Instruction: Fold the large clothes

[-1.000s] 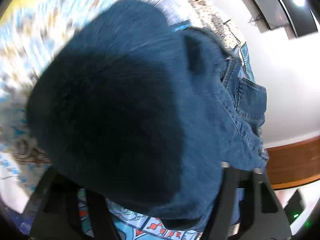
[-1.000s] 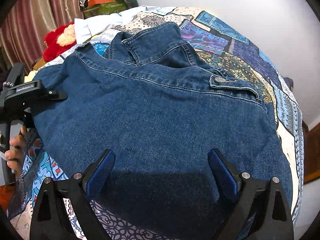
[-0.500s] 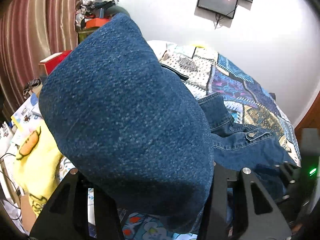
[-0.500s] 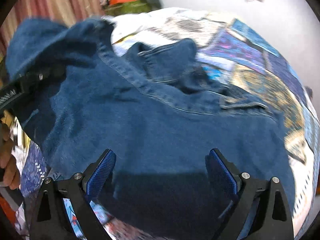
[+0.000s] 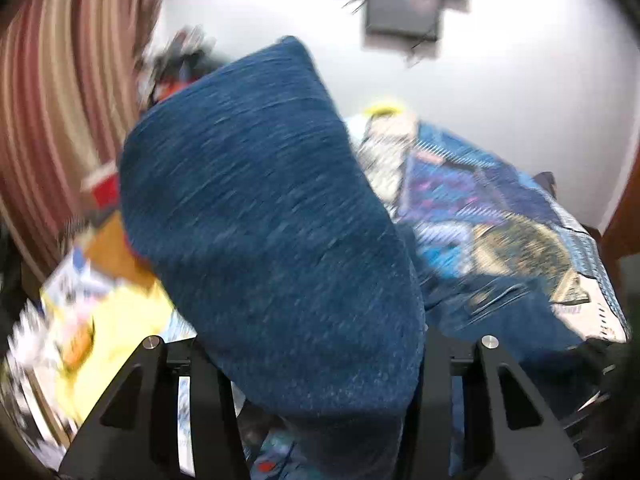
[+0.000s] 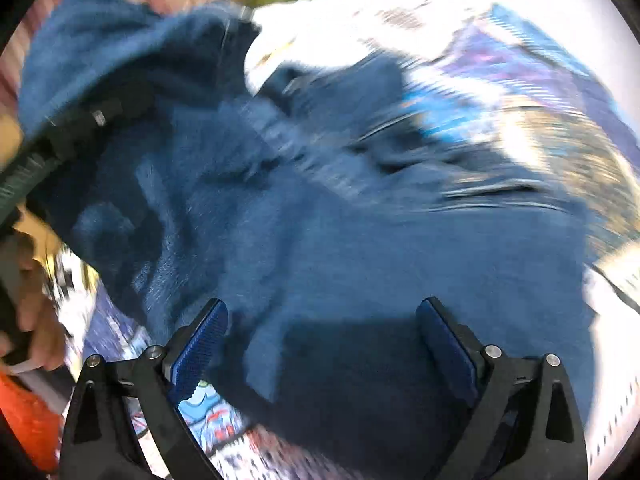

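Observation:
A blue denim jacket (image 6: 360, 248) lies on a patchwork bedspread (image 6: 540, 92). My left gripper (image 5: 320, 360) holds a thick fold of the jacket (image 5: 272, 240) lifted up; the denim drapes over the jaws and hides the fingertips. In the right wrist view the left gripper (image 6: 48, 148) shows at the far left with denim hanging from it. My right gripper (image 6: 324, 344) is open, its blue pads (image 6: 200, 344) spread wide just above the jacket's near part, holding nothing. Both views are motion-blurred.
A striped curtain (image 5: 60, 100) hangs at the left. A wall-mounted screen (image 5: 400, 4) is on the white wall behind the bed. Yellow and printed items (image 5: 92, 320) lie at the bed's left side. A hand (image 6: 36, 320) shows at the far left.
My left gripper has lifted its fold of the jacket off the bed and carried it upward and to the left. The jacket's left side is now raised. The right gripper stays open.

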Demonstrator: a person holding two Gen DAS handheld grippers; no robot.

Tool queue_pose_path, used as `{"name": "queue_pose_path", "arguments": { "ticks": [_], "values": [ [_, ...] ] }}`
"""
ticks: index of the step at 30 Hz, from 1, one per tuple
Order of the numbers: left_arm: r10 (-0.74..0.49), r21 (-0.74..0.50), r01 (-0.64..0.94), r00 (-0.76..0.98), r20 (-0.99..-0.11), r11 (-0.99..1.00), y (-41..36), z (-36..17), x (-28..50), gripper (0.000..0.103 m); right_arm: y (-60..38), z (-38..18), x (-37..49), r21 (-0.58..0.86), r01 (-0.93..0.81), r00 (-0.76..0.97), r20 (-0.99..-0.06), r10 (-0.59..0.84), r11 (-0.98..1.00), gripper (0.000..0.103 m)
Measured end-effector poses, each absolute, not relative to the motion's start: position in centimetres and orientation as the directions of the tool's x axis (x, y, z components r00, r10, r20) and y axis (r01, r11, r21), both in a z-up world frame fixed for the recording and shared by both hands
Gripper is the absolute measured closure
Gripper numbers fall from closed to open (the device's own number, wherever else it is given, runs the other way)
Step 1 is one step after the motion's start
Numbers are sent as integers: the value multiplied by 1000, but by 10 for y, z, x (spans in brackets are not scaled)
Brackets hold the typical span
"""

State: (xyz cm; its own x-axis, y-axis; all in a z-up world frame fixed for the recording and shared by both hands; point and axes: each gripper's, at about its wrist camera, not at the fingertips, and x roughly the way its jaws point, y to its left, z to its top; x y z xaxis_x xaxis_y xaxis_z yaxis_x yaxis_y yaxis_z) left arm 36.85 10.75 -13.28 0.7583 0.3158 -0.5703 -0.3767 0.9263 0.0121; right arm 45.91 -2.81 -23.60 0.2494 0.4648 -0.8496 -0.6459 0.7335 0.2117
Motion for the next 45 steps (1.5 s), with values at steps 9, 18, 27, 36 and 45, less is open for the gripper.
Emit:
{"name": "queue_pose_path", "arguments": {
  "ticks": [9,18,27,36,45],
  "values": [
    [151,292,-7,869,-471,956,-70,-133,388,61,-213,-152,462,192,-381,524,-761,382,904,7],
    [20,329,286,727,-687,900,-115,-198,376,60,-279,-134,439,211,-302,559,-751,352,930,7],
    [-135,45,252,653,-745,967,-47,-149,348,16,-215,-109,424,264,-459,535,-681,501,848,7],
    [23,6,-27,699,-715,1000,47,-142,333,11,-114,-131,428,209,-610,415,-738,533,764,7],
    [-126,-182,-60,513,-849,981,56,-225,366,11,-157,-228,457,220,-478,311,-863,398,850,7]
  ]
}}
